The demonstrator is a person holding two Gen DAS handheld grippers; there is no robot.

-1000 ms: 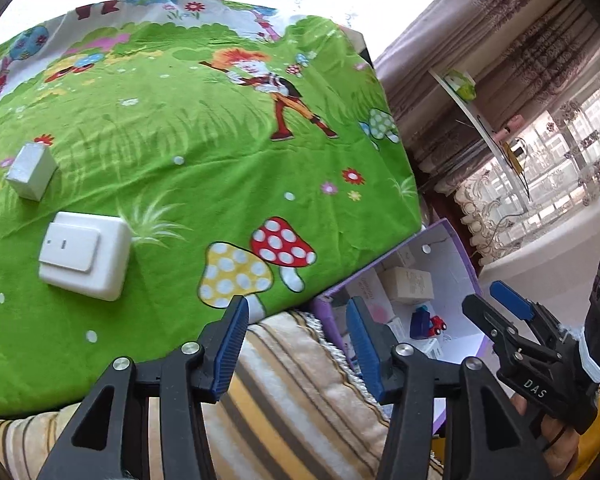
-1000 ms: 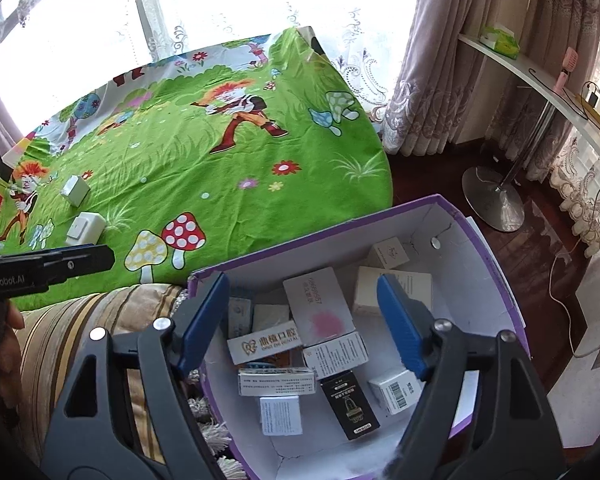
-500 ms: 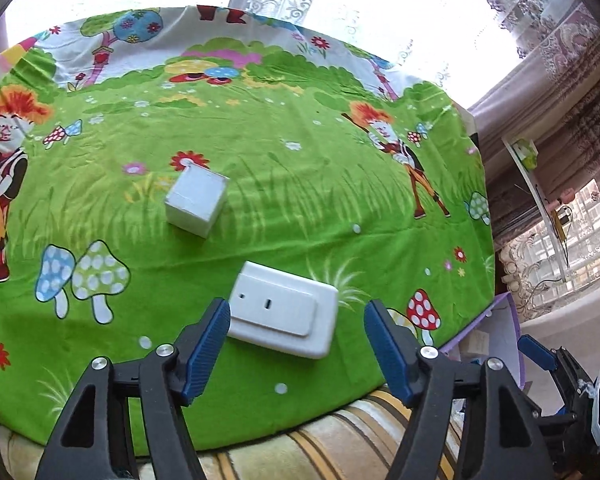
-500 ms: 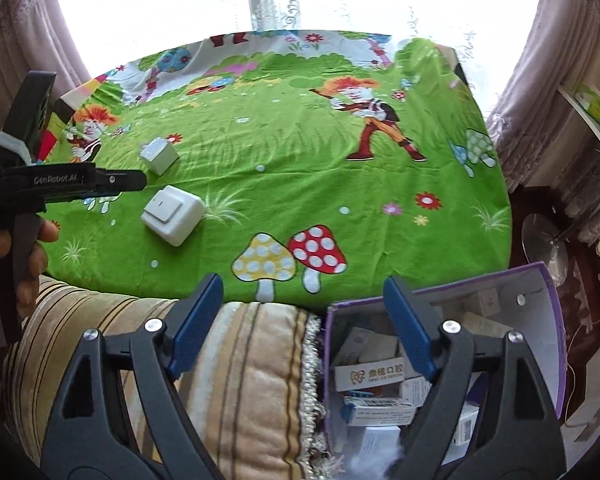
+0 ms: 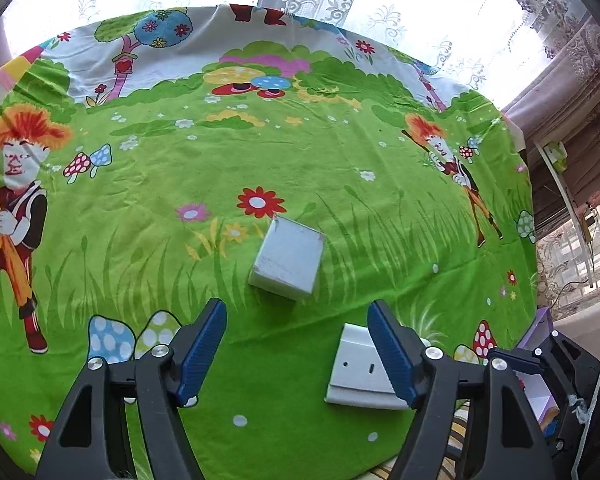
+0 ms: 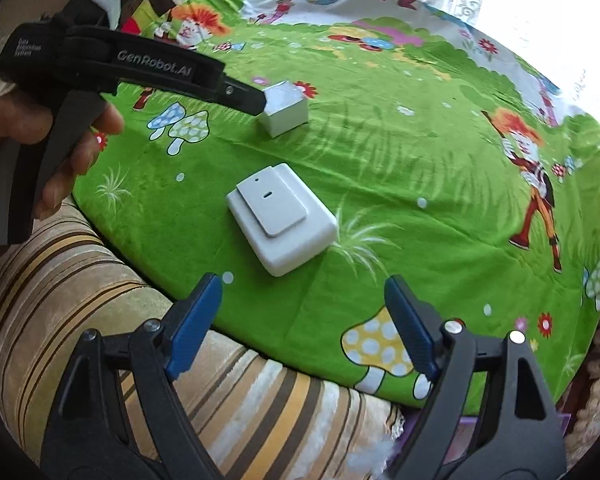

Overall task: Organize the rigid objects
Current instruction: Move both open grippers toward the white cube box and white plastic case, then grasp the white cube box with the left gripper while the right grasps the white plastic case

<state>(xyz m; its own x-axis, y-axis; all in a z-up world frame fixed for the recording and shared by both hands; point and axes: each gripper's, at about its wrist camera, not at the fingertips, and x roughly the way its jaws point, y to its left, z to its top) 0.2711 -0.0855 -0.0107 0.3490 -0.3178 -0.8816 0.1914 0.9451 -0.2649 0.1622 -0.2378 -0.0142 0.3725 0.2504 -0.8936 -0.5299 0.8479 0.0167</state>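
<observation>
Progress looks partial, judging from what lies where: two white items are not yet put away on the green cartoon cloth [image 5: 340, 208], and only a purple corner of the storage box [image 5: 538, 322] peeps in at the far right edge of the left wrist view, its contents hidden here.

Both items rest loose on the cloth, near each other but not touching. The small white carton [image 5: 287, 258] sits farther out, a plain, squarish, sharp-edged box tilted a little askew, next to a red printed flower. The flat white device [image 6: 282, 222] lies nearer the cloth's near edge, a rounded slab with a raised plate on top and a small slot in it.

The left gripper [image 5: 296, 346] has just been opening its jaws; they stand apart with nothing between the blue pads, the carton just ahead of them and the device half hidden behind the right-hand finger. In the right wrist view its dark tip overlaps the carton's left edge, though whether they touch I cannot tell. The right gripper [image 6: 304, 324] is likewise spread wide and empty, the device just beyond its pads. A striped cushion [image 6: 100, 320] borders the cloth on the near side.
</observation>
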